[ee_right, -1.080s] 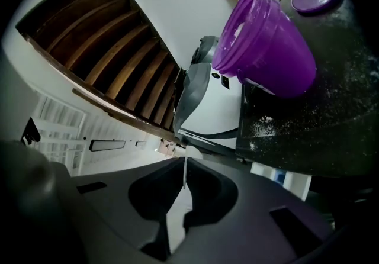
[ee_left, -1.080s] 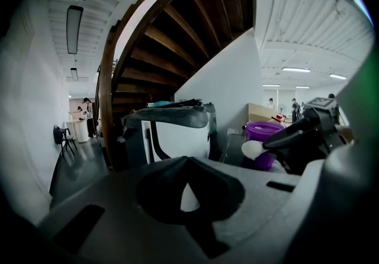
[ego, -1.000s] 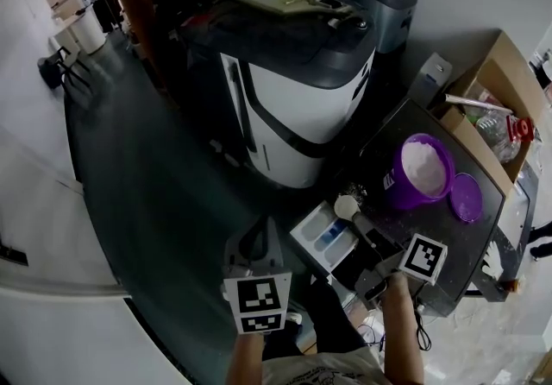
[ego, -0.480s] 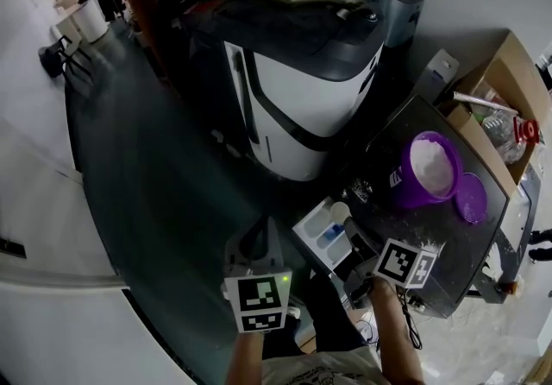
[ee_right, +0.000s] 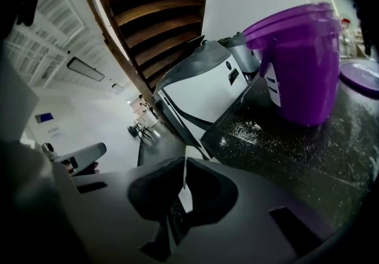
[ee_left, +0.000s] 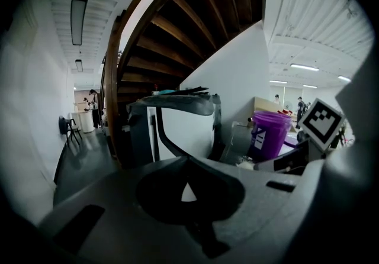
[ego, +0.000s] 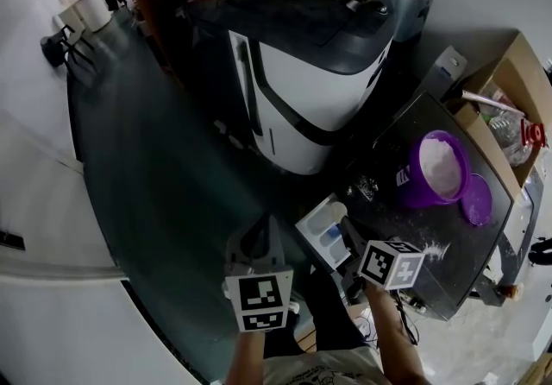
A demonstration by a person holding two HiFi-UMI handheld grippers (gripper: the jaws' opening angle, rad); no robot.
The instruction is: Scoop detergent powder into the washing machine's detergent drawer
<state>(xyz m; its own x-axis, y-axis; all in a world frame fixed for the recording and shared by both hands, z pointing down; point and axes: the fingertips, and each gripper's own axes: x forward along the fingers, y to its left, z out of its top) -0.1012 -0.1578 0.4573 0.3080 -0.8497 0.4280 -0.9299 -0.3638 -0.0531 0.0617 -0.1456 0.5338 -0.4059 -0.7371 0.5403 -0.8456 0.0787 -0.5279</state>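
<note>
The white detergent drawer (ego: 309, 228) stands pulled out at the front of the black washing machine top (ego: 448, 241). My right gripper (ego: 346, 230) (ee_right: 185, 165) is shut on the handle of a white scoop (ego: 335, 211), whose bowl hangs over the drawer's far end. A purple bucket (ego: 429, 189) (ee_right: 302, 73) (ee_left: 269, 135) of white powder stands on the top, with its purple lid (ego: 476, 199) beside it. My left gripper (ego: 263, 228) (ee_left: 188, 162) is shut and holds nothing, over the floor to the left of the drawer.
Spilled powder (ego: 431, 249) (ee_right: 249, 129) speckles the black top. A big white and grey machine (ego: 310, 81) stands behind the drawer. A cardboard box (ego: 509, 107) with bottles sits at the right. Dark floor lies to the left, with a chair (ego: 56, 55) far off.
My right gripper has carried the scoop left and toward me, from beside the bucket to over the drawer. The left gripper has stayed put.
</note>
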